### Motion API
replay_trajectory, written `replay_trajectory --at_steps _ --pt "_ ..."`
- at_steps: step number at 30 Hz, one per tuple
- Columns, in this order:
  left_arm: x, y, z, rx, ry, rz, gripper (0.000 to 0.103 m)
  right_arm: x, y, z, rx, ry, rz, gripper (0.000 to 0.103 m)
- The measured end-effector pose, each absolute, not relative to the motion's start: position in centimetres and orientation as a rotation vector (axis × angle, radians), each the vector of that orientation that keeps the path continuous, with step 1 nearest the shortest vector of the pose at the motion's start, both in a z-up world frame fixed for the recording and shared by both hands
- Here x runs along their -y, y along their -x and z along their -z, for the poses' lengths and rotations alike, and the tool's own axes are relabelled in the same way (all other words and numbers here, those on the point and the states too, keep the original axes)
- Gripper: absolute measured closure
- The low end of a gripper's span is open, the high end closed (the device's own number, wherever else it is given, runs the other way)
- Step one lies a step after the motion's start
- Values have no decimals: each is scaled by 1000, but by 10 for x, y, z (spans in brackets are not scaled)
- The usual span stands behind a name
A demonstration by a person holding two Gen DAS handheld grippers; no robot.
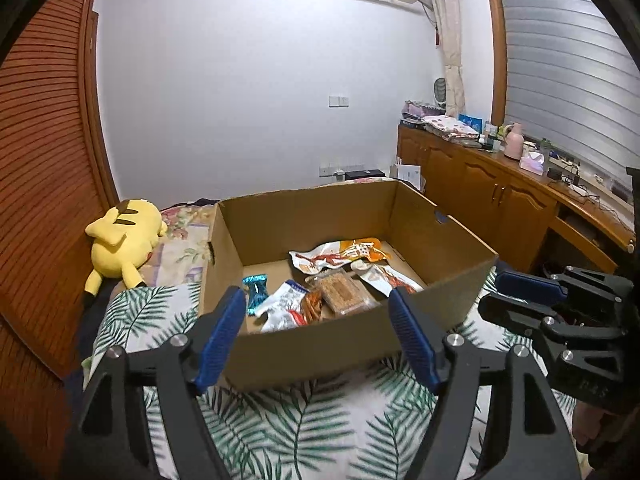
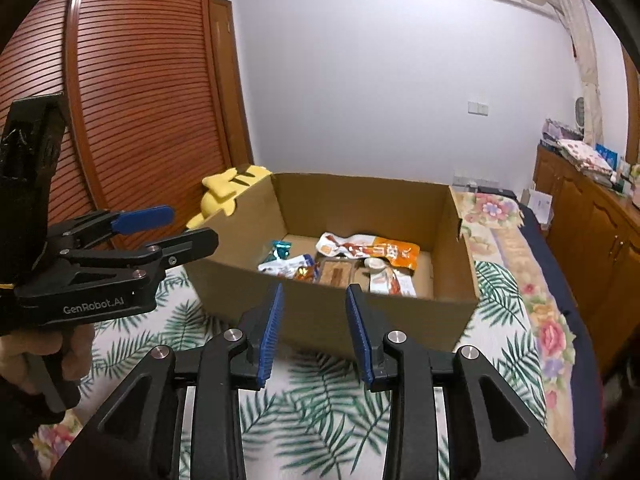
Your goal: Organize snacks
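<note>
An open cardboard box [image 1: 352, 336] [image 2: 384, 196] stands on the bed. Inside lie several snacks: an orange-and-white packet [image 1: 344, 254] [image 2: 380, 250], a clear tray of brown bars [image 1: 344, 294] [image 2: 335, 272], a teal wrapped candy [image 1: 256, 288] [image 2: 281, 249], and a white-and-blue packet [image 1: 282, 306] [image 2: 285, 265]. My left gripper [image 1: 318, 336] is open and empty, just in front of the box's near wall. My right gripper [image 2: 314, 330] is open and empty, also before the near wall. Each gripper shows at the edge of the other's view.
The bed has a leaf-print cover [image 1: 288, 432] [image 2: 308, 408]. A yellow plush toy [image 1: 120, 240] [image 2: 230, 190] lies left of the box beside the slatted wooden wardrobe [image 1: 40, 160]. A wooden cabinet [image 1: 500, 196] with clutter runs along the right.
</note>
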State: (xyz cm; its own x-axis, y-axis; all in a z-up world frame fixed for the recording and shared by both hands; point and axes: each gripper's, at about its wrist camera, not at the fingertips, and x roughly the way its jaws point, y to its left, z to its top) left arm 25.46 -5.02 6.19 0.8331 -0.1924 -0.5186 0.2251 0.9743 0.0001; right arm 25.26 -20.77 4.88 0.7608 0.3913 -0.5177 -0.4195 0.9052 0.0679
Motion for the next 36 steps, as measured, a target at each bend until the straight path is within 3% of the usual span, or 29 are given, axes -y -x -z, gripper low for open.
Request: replay_trajectory --at_steps 11,14,22,30,36 --pt "48 -186 -57 -513 -68 182 12 216 -194 -44 -527 38 -398 63" --pt "45 -168 -57 -497 -62 161 9 219 -183 -44 -516 33 -379 56" --pt "41 -131 -55 -470 -51 136 3 225 -159 -41 -485 29 -306 16" --pt "41 -111 -47 -469 -37 118 1 232 -138 -37 -467 22 -250 0" --pt "40 -93 -43 -477 -19 119 1 237 -129 -33 -468 16 -226 0"
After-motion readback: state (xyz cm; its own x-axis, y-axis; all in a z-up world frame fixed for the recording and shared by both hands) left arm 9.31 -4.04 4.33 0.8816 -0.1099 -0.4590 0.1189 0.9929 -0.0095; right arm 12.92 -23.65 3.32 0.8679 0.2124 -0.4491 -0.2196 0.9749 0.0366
